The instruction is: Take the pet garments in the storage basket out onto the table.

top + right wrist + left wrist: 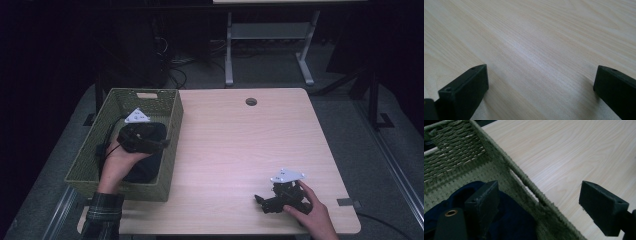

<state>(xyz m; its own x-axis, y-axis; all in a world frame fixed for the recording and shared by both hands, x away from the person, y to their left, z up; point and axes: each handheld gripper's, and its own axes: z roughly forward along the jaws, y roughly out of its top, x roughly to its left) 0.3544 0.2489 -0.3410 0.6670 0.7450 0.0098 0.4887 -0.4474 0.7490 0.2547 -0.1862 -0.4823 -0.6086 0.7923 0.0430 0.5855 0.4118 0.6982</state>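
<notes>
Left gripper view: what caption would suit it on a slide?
Open left gripper straddling the woven basket wall, dark blue cloth inside, bare wooden table beyond.

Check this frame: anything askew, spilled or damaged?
Nothing stands out. The dark navy cloth lies bunched inside the green woven basket, which sits partly off the left edge of the pale wooden table. Left tongs are open, astride the basket's wall; right tongs are open over bare wood.
</notes>
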